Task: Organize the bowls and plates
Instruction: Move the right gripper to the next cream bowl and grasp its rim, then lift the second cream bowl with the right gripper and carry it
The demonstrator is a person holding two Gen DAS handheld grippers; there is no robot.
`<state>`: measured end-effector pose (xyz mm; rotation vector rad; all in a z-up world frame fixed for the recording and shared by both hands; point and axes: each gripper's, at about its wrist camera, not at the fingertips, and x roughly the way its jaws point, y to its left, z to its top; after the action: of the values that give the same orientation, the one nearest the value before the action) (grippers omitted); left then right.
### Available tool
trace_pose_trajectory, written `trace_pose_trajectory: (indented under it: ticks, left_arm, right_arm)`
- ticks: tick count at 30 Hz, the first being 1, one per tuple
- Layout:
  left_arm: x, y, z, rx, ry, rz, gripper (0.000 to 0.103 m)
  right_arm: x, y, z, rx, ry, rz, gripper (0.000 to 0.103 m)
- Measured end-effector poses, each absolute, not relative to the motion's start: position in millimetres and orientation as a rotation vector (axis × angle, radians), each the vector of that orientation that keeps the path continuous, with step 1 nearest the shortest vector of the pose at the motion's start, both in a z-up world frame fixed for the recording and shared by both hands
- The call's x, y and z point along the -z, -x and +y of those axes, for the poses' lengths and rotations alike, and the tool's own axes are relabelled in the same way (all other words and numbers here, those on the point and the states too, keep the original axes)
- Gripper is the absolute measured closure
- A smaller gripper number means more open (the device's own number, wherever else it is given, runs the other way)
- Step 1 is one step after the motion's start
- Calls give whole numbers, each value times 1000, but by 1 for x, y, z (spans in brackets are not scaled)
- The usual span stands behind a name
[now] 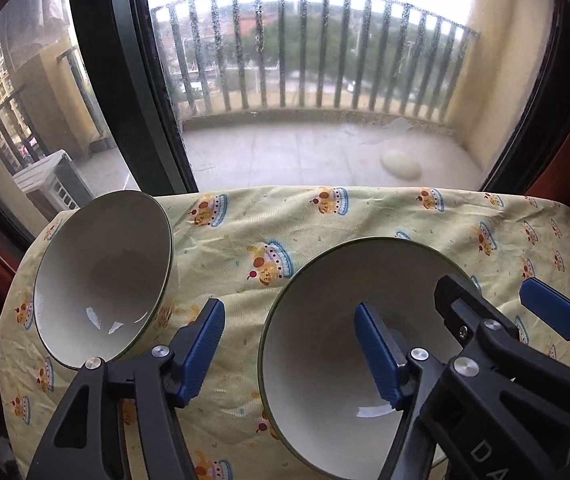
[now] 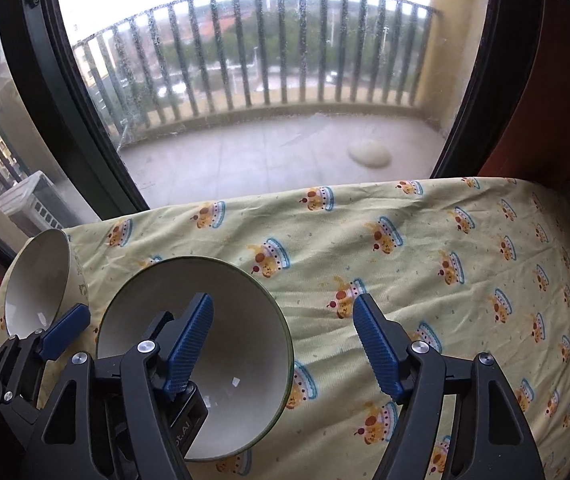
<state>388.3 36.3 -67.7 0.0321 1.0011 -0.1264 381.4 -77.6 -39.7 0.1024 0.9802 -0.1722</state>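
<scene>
**On the counter by the window: two bowls, two grippers over them**

Across the yellow printed cloth (image 2: 425, 264) that covers your counter, left to right:

1. Left bowl (image 1: 101, 268). White inside, thin dark rim, standing near the counter's left edge, clear of its neighbour. Empty. Nothing touches it.

2. Left gripper (image 1: 289, 350). You have it angled steeply down. Jaws stand partly open, straddling the near-left rim of the right bowl: one blue pad outside over the cloth, the other inside over the bowl's cavity. Neither pad appears to press the wall yet; nothing held.

3. Right bowl (image 2: 221, 320). Same pattern, larger in view, just right of the first, empty.

4. Right gripper (image 2: 283, 344). Also pitched steeply down, close beside the left one. Jaws partly open across the bowl's right rim: left pad inside, right pad outside over the cloth. No contact that can be made out; nothing held.

Handling note, as a judgement: the bowls look like glazed ceramic, so stiff, fairly heavy, slick and chippable. Take the wall just below the rim, one pad inside and one outside, and close firmly before lifting. Set it into the other bowl gently to avoid a knock. No plates are in view.
</scene>
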Motion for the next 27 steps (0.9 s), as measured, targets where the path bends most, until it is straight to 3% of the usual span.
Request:
trace_pose_trajectory:
  ticks: [3,7,9,12,27]
  left_arm:
    - [75,-392,36,125,-26,1022,51]
    - [80,-394,35,131,-31,1025,62]
    - [82,-395,35,138,-31,1035,69]
    - [82,-394,35,151,-21,1039,73]
    - [70,-377,29,153,-12,1056,74]
  right_arm:
    - [48,-386,-78,166,-126,992,36]
    - [56,-390,-79,159,-141,1005,49]
    - [59,-391,-79,154,-150,1013,62]
    - [63,-392,-81,134,-178,1023,75]
    - [50,-376,-82,144,-173,1038,75]
